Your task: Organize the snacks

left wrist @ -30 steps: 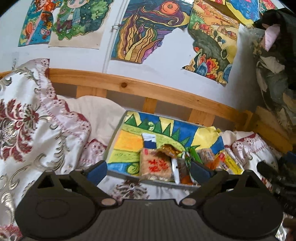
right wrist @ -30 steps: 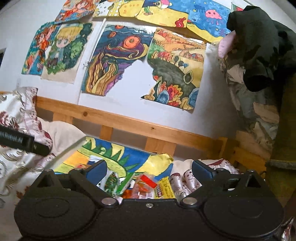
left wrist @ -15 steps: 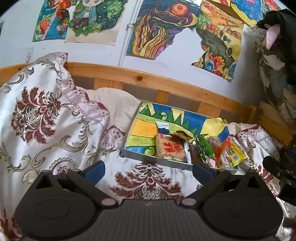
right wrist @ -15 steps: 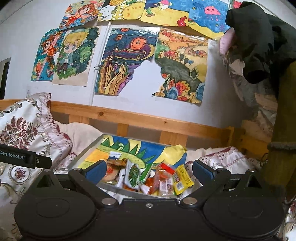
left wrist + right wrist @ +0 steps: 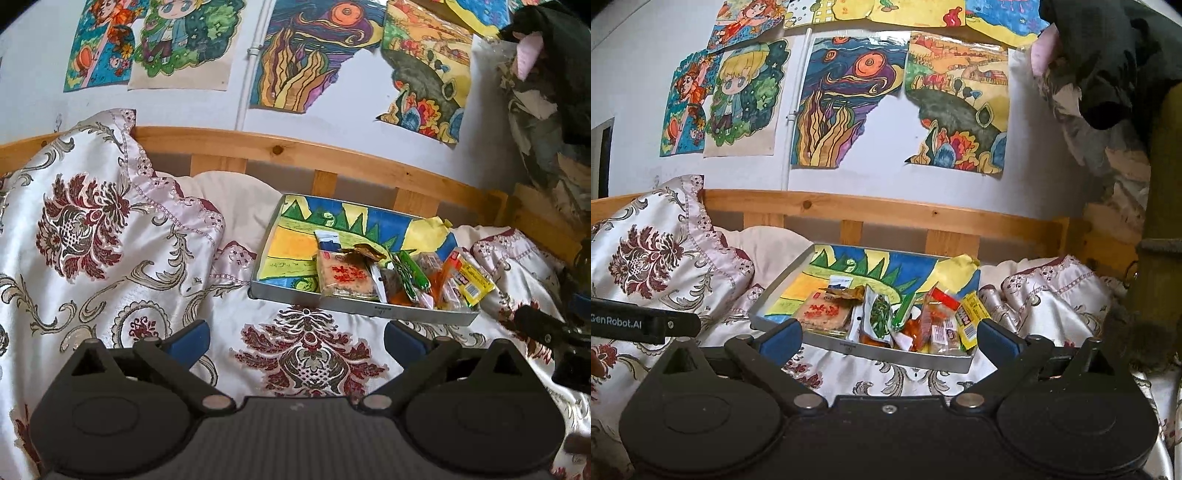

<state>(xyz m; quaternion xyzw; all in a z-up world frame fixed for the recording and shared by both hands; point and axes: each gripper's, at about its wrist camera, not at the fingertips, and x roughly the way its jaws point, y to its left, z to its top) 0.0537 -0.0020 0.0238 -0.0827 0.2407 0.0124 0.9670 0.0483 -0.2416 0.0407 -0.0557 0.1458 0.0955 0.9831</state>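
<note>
Both grippers, left (image 5: 295, 338) & right (image 5: 889, 338), jaws wide, facing snack tray (image 5: 354, 308).

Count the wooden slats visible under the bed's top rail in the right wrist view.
3: one behind the white pillow, one behind the tray's far-left corner, one behind its far-right side. Bedding may hide more.

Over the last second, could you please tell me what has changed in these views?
Both claws have pulled back from the tray: it looks smaller and farther off in both views, with more bedspread in front of it. The left claw and right claw stay open and empty. The snacks lie piled at the same end of the tray, seemingly untouched.
</note>
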